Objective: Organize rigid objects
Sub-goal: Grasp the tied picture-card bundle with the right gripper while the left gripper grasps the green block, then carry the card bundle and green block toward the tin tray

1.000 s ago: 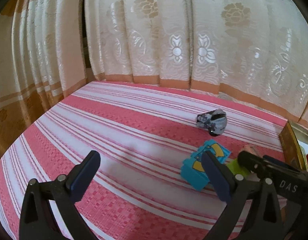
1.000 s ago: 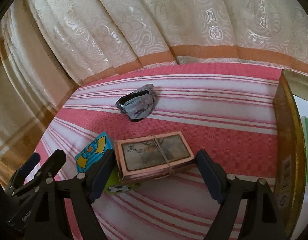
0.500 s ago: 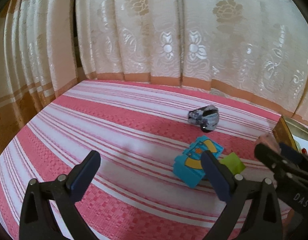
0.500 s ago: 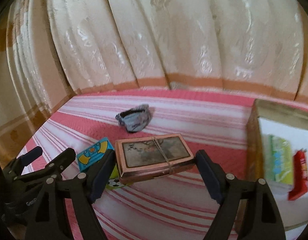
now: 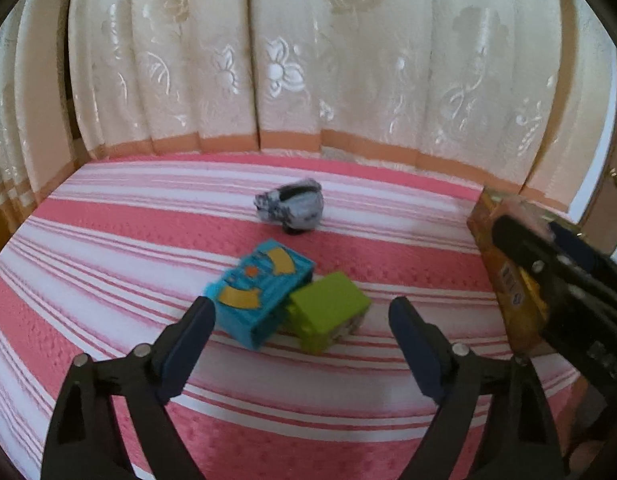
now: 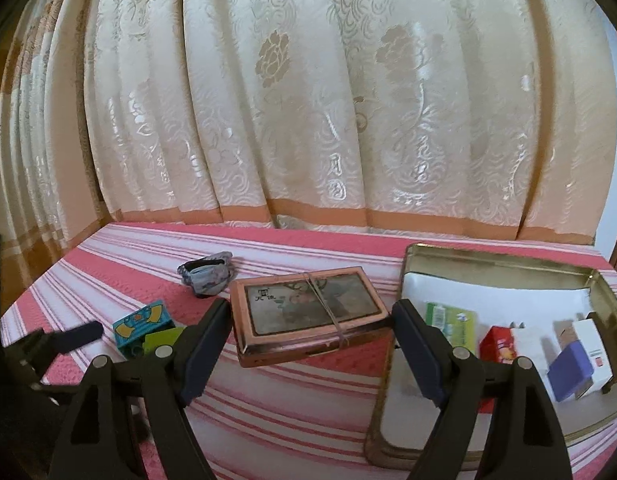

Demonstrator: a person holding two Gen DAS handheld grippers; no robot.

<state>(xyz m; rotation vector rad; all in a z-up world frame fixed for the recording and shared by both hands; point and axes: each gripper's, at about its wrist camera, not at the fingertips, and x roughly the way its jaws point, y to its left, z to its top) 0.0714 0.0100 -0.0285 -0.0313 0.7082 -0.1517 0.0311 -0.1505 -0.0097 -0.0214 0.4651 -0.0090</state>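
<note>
My right tool [image 6: 308,336] pinches a copper case [image 6: 308,312] btwn its two pads, held level above the pink-striped cloth [image 6: 268,412]. A thin band runs across the case; the lid pic has a few small characters top left, too blurred to read. Case sits just left of an open gold tin [image 6: 504,264], not over it yet.

Inside the tin, on its white floor: green packet [image 6: 454,320], red carton [image 6: 498,346], white box [image 6: 592,344] w/ a purple box [image 6: 568,364] leaning on it. Print on all of them too small/blurred to read.

My left tool [image 5: 302,340] is spread wide, nothing btwn the pads, hovering low over the cloth. Just ahead of it: blue block [image 5: 260,288] w/ yellow arcs and an orange dot on top, touching a green block [image 5: 328,308] on its right. Farther back, well apart, a grey bundle [image 5: 292,208] w/ a black band.

In the left view the right tool shows at the right edge, in front of the tin's gold wall [image 5: 504,276]; wall has a small blue mark, unreadable. Light lettering on the tool's body is blurred, can't make it out.

Cream floral curtain [image 6: 308,100] w/ an orange hem hangs behind the cloth.
</note>
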